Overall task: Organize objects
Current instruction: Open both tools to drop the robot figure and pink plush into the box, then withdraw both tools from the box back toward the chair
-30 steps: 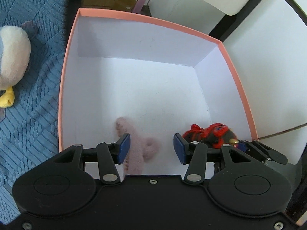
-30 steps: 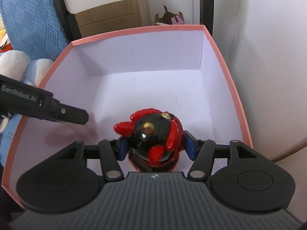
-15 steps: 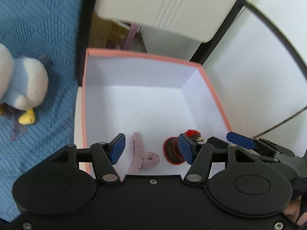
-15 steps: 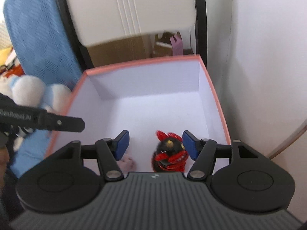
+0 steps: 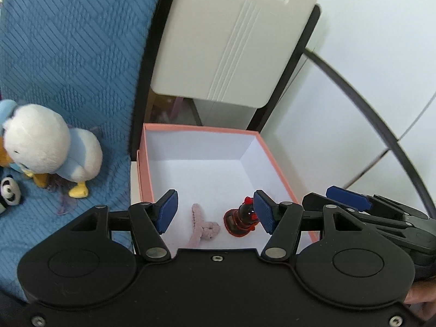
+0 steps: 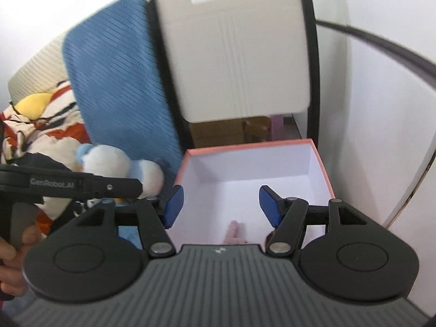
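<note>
lying in the pink-rimmed box (image 5: pixel 275 163), red-black figurine (image 5: pixel 241 218) and pink cord (image 5: pixel 201 222); both fingers apart, empty.

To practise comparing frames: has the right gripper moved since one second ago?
Yes. The right gripper has risen up and back from the pink box; the red and black figure it straddled stays inside.

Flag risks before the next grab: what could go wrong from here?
1. The red figure lies tipped in the pink box; it may roll if nudged.
2. The plush bird sits against the box wall, so reaching for it could shove the box.
3. The left claw and right claw are close together and could collide.
</note>
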The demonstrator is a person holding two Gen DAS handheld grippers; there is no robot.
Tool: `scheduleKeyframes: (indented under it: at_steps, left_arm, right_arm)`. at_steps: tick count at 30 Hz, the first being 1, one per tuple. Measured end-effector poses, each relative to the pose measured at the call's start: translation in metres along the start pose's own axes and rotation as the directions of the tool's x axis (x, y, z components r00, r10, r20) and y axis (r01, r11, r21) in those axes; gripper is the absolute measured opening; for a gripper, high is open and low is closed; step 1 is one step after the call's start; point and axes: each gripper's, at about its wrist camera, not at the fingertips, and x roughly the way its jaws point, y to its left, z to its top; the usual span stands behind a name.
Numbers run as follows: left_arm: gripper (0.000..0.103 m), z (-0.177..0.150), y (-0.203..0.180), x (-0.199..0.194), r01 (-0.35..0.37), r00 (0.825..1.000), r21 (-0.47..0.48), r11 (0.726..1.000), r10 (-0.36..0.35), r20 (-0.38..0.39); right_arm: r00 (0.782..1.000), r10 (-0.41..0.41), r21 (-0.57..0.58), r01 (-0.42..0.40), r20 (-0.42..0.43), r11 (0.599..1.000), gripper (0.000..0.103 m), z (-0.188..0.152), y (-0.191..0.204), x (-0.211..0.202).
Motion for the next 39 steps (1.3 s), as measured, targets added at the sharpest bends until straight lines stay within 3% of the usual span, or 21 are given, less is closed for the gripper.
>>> scheduleKeyframes:
  at_steps: [10,20,26,39]
  left_arm:
    - [0.059,-0.031,0.018,-0.085,0.012,0.996,0.031,0.999,-0.015,0.087]
    - [0.06,-0.063,0.056,-0.15,0.011,0.989,0.012,1.0,-0.013,0.146]
    - [0.06,-0.085,0.081,-0.171,-0.003,0.986,-0.015,1.0,0.006,0.169]
    - [0.063,-0.114,0.124,-0.187,-0.049,0.978,-0.029,0.998,0.054,0.2]
  right_arm:
    - [0.998,0.038,-0.039,-0.035,0.055,0.999,0.064,-0.012,0.061,-0.055]
    - [0.993,0.103,-0.036,-0.101,0.051,0.994,0.064,-0.043,0.11,-0.074]
    - [0.99,0.131,-0.002,-0.131,0.049,0.991,0.064,-0.061,0.13,-0.076]
    - [0.993,0.114,-0.005,-0.113,0.011,0.994,0.067,-0.095,0.16,-0.049]
